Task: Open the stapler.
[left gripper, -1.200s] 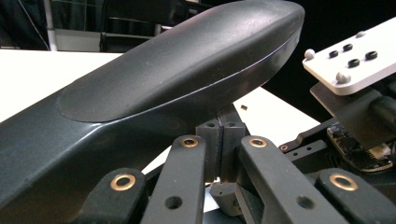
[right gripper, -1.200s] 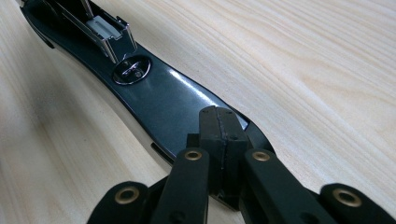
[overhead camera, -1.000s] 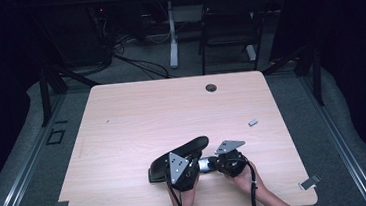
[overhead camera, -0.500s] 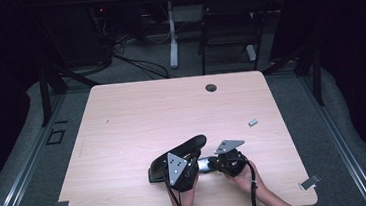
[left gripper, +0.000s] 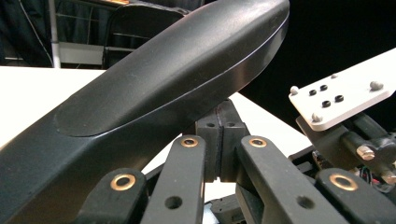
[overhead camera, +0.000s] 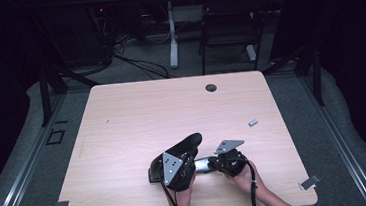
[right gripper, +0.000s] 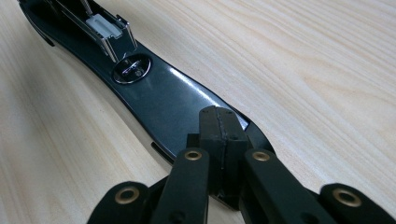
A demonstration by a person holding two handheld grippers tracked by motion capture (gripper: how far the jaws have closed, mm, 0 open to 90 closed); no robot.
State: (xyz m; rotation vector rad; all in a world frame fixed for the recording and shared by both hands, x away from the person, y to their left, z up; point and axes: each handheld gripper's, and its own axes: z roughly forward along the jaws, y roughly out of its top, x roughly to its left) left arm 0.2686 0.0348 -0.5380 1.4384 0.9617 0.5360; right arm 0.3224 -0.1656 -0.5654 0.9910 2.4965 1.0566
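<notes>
High view: a black stapler (overhead camera: 175, 156) is seen opened up near the front edge of the wooden table (overhead camera: 136, 112), its top cover raised and its base lying flat. The left gripper (overhead camera: 176, 166) is placed at the stapler's raised cover, while the right gripper (overhead camera: 211, 164) is set at the base end, just to the stapler's right. A small grey piece (overhead camera: 253, 122) lies well apart from the stapler, toward the far right, and a dark cable hole (overhead camera: 211, 87) sits far beyond it.

Left gripper view: the jaws are seen fully closed against each other just beneath the stapler's lifted cover (left gripper: 163, 79), with nothing clamped between them; the cover appears to be propped from below so the inside is kept exposed.

Right gripper view: the jaws are likewise pressed together, tips resting on the glossy base (right gripper: 168, 105) beside the stapler's metal anvil (right gripper: 132, 70). The base is probably being pinned to the table so it cannot lift while the cover is held open.
</notes>
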